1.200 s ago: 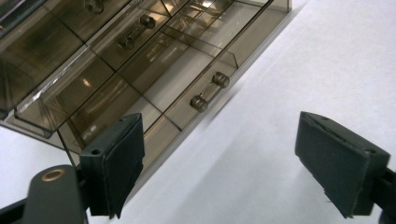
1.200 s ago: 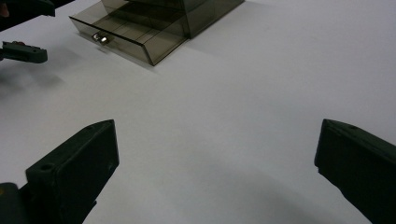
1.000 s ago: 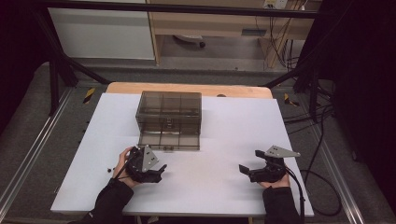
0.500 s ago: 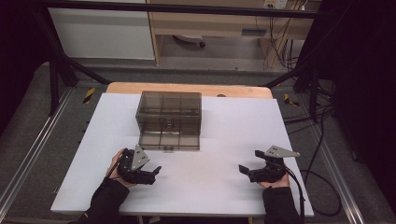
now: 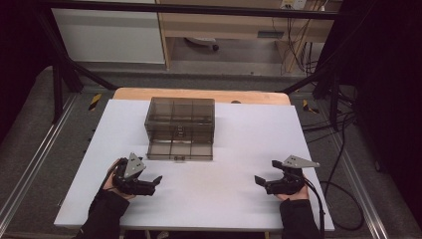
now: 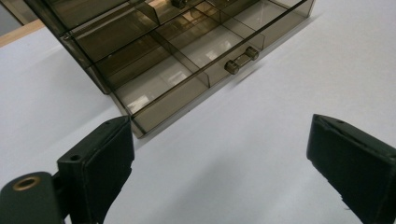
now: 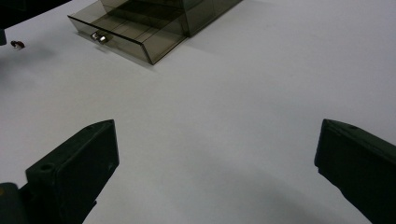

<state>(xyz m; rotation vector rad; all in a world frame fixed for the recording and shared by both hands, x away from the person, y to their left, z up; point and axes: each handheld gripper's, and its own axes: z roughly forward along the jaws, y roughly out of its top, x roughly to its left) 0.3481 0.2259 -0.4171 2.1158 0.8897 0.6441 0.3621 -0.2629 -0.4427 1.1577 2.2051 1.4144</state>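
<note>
drawer box [image 5: 180, 124]: glossy smoked plastic | handle [image 6: 241, 60]: metal | table [image 5: 239, 199]: matt white

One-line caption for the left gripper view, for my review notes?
Open left gripper above white table, facing smoky drawer box with bottom drawer pulled out.

One camera overhead, one on each tongs
High view looks down the desk [image 5: 239, 149]; both tongs cameras sit low, sharing the drawer box [image 5: 180, 128] ahead.

The smoky see-through plastic drawer box [image 5: 180, 115] sits toward the far middle of the white table [image 5: 239, 149], its bottom drawer [image 5: 180, 150] pulled out toward the near edge, divided into empty compartments, little bar handle [image 6: 241, 60] on its front.
</note>
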